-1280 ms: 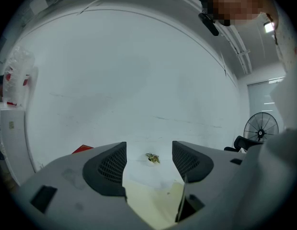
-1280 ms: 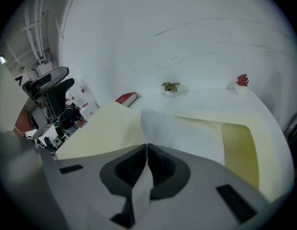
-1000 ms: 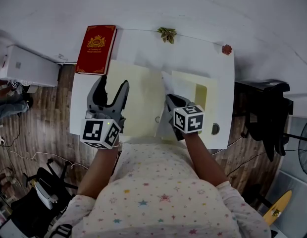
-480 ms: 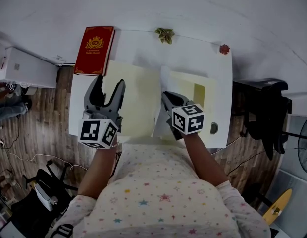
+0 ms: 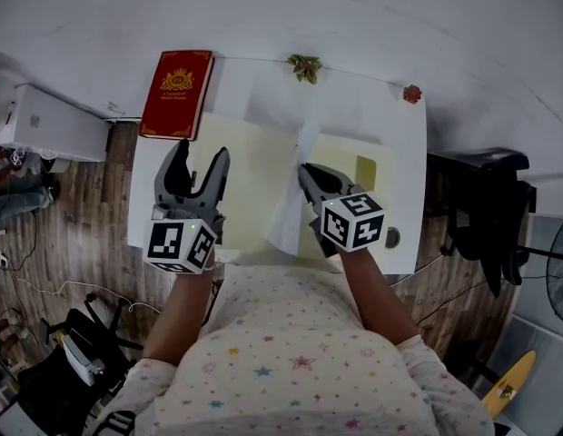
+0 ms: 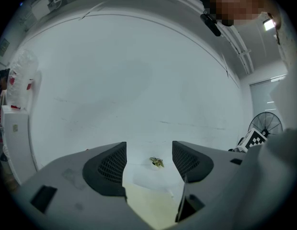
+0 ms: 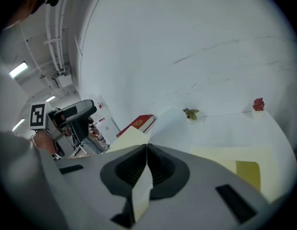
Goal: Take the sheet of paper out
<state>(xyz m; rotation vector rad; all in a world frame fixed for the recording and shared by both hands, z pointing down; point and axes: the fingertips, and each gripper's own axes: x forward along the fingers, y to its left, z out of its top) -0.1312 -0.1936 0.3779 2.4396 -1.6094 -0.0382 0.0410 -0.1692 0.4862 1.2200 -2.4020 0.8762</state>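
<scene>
the right gripper (image 7: pixel 146 150) has its jaws pressed together on the sheet of paper (image 7: pixel 141 195), which is pinched on edge between the two pads; the near edge hangs out below them at six o'clock. in the head view this gripper sits just right of the table's middle. from it the white sheet runs away toward twelve o'clock, lifted and curled above the open yellow folder (image 5: pixel 250 166). whether the sheet's far end touches the folder cannot be told.

the left gripper (image 6: pixel 148 163) has its jaws wide apart with nothing between them; through the gap show only the folder's pale leaf and the table beyond. in the head view it hovers at nine o'clock of the right gripper, over the folder's left leaf, well apart from the sheet.

the folder lies spread flat on the white table (image 5: pixel 404 134), and its right leaf carries a darker yellow patch (image 5: pixel 367 168) at three o'clock of the right gripper. a red book (image 5: pixel 177 92) lies at the table's far left corner, at eleven o'clock of the left gripper. a small green leaf ornament (image 5: pixel 305 64) sits at the far edge at twelve o'clock, and a small red flower ornament (image 5: pixel 412 93) sits at the far right corner.
</scene>
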